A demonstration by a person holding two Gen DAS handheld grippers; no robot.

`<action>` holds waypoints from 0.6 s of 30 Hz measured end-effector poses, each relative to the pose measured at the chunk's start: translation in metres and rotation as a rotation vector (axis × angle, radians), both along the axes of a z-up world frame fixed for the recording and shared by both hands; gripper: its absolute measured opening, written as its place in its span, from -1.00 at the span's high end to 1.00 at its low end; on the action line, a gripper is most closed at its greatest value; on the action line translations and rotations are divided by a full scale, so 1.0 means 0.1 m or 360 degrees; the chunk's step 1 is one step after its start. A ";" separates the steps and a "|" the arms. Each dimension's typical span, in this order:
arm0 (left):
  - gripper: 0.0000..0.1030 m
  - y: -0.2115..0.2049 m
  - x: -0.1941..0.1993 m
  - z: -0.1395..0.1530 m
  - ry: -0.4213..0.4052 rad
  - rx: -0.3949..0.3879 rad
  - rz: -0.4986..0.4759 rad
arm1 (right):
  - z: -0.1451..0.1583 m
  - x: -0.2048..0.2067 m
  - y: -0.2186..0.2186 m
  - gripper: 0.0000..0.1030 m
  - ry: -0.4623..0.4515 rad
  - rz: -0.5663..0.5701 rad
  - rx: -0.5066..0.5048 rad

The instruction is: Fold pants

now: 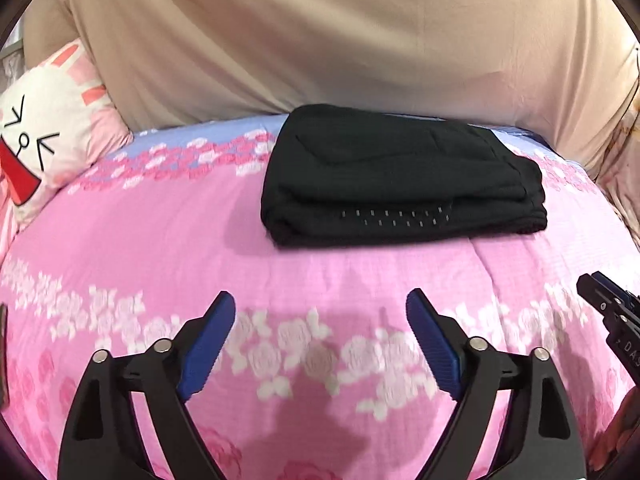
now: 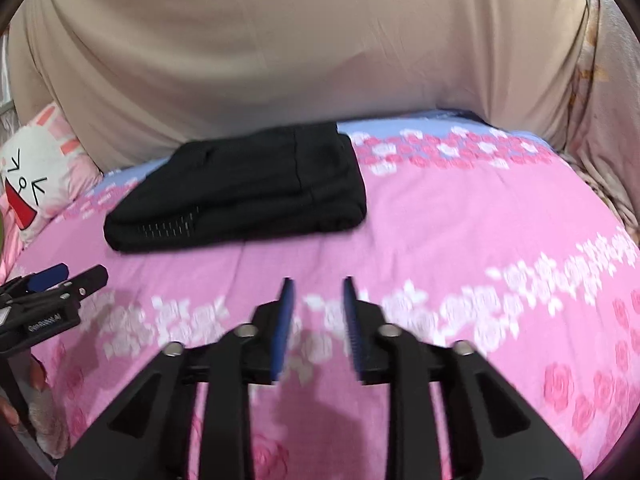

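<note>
Pants lie folded on the bedspread; left gripper gapes wide, right gripper narrowly parted, both empty.

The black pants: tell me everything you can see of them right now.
The black pants lie folded into a compact, layered rectangle of soft dark fabric on the pink floral bedspread, near its far edge by the beige cloth. A row of small pale dashes marks the near fold. Nothing but the bedspread touches them; both grippers are clear.
</note>
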State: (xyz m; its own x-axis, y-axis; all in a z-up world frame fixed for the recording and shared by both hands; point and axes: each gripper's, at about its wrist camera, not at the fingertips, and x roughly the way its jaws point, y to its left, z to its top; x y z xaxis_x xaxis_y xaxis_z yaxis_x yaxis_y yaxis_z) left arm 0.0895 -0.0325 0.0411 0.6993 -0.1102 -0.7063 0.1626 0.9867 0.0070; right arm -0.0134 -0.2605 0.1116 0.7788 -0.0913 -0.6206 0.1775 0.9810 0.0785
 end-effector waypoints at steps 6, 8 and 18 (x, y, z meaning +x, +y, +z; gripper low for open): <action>-0.68 0.00 -0.16 0.00 -0.0099 0.0032 0.0073 | -0.01 -0.15 0.05 -0.53 -0.0004 0.0004 0.0045; -0.68 -0.01 -0.19 0.01 -0.0122 0.0047 0.0079 | -0.01 -0.18 0.09 -0.74 0.0007 -0.0030 0.0022; -0.68 -0.09 -0.27 0.04 -0.0218 0.0121 0.0051 | -0.05 -0.15 0.23 -0.87 0.0098 -0.0101 -0.0156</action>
